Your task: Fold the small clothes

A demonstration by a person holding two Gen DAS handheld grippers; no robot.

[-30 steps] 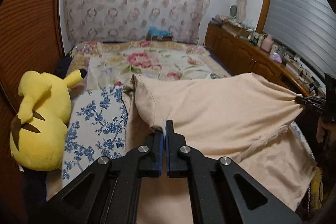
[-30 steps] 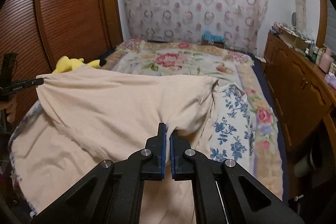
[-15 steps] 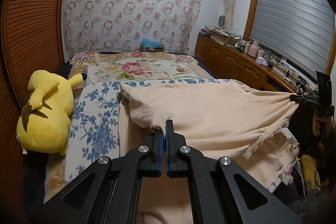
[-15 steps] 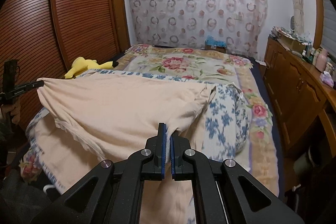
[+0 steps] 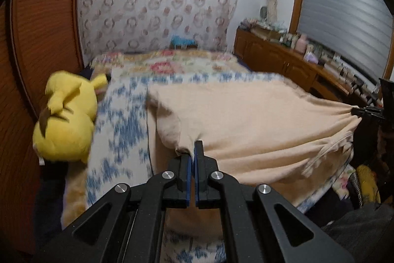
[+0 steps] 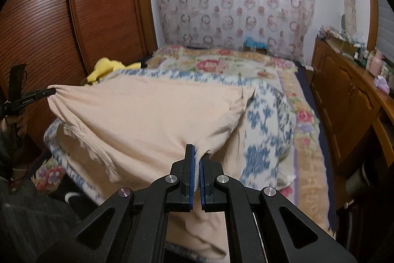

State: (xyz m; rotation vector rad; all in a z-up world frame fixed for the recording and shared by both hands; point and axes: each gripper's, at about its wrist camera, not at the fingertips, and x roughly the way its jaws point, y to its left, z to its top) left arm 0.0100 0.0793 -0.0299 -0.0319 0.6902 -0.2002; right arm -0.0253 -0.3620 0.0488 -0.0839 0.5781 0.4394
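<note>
Shirt (image 5: pixel 258 120), one peach piece, is hanging stretched between my two grippers above the bed (image 5: pixel 197 65). My left gripper (image 5: pixel 191 154) is clamping one corner, its jaws pressed together on a pinch of cloth; my right gripper (image 6: pixel 197 159) is clamping the other corner likewise. One yellow plush (image 5: pixel 66 120) is lying on the bed beside one blue-flowered blanket (image 5: pixel 120 130).
</note>
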